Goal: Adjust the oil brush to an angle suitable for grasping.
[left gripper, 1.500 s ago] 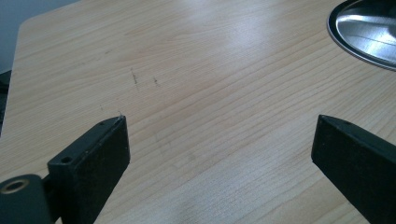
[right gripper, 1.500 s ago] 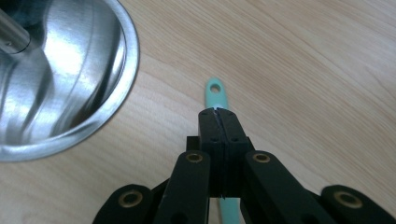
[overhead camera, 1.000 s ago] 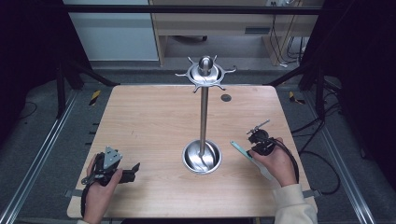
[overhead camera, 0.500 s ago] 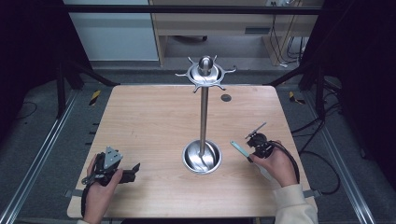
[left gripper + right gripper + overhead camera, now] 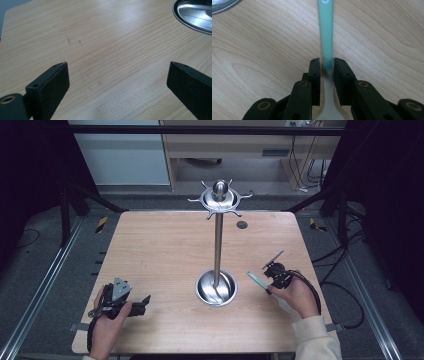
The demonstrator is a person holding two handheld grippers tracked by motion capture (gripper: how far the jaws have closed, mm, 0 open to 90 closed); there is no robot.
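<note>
Spoon-like green stick (image 5: 325,30) sits clamped in the right claw (image 5: 327,68), near the tabletop's (image 5: 165,245) right side, pointing toward the metal stand (image 5: 218,240). Since a second ago the right hand (image 5: 295,295) has slid a little toward the person, so the stick looks picked up. The left claw (image 5: 117,75) rests wide apart with nothing in it. The right gripper view shows the stick's pale wide end; the high view shows the hooks on top of the stand.
</note>
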